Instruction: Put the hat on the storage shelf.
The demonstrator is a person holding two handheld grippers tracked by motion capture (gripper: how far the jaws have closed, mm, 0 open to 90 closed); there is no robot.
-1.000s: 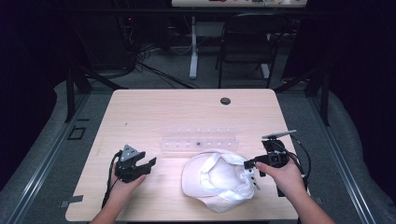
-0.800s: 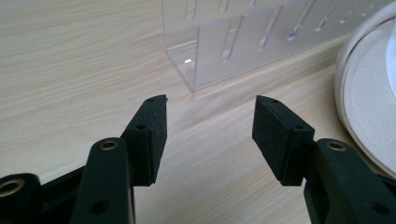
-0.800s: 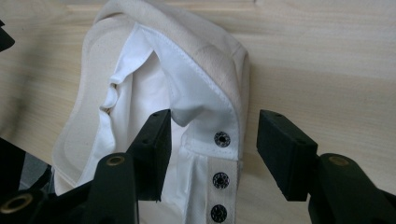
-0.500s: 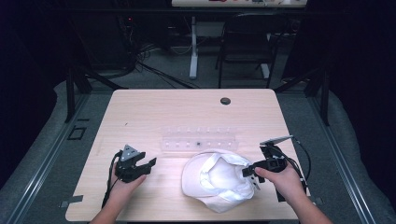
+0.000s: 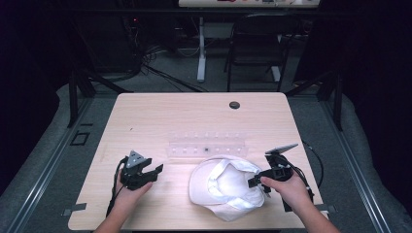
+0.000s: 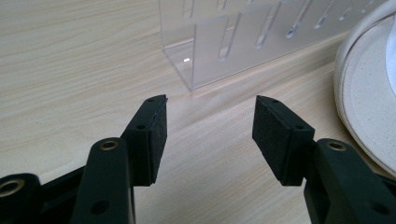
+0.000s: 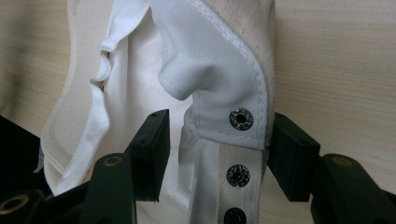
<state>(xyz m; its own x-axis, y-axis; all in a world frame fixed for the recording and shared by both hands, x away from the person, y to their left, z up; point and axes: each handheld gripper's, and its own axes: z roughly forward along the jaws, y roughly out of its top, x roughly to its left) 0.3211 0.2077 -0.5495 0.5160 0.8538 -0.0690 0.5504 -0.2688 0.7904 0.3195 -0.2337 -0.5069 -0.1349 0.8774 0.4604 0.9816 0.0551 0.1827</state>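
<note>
A white cap (image 5: pixel 226 187) lies upside down on the wooden table (image 5: pixel 194 116), near the front edge. My right gripper (image 5: pixel 253 183) is at the cap's right rim. In the right gripper view the cap's snap strap (image 7: pixel 238 140) stands between the jaws of my right gripper (image 7: pixel 217 126), which have just been opening and do not clamp it. My left gripper (image 5: pixel 156 174) rests left of the cap, open and holding nothing. The left gripper view shows that gripper (image 6: pixel 210 102) pointing at a clear acrylic rack (image 6: pixel 243 42), with the cap's brim (image 6: pixel 369 93) at the right.
The clear slotted rack (image 5: pixel 206 144) lies across the table's middle, just behind the cap. A dark round grommet (image 5: pixel 234 105) sits near the far edge. A chair (image 5: pixel 252 43) and cables stand on the floor beyond the table.
My right hand has sunk a little toward the cap and the table. The left hand and the cap have stayed where they were.
</note>
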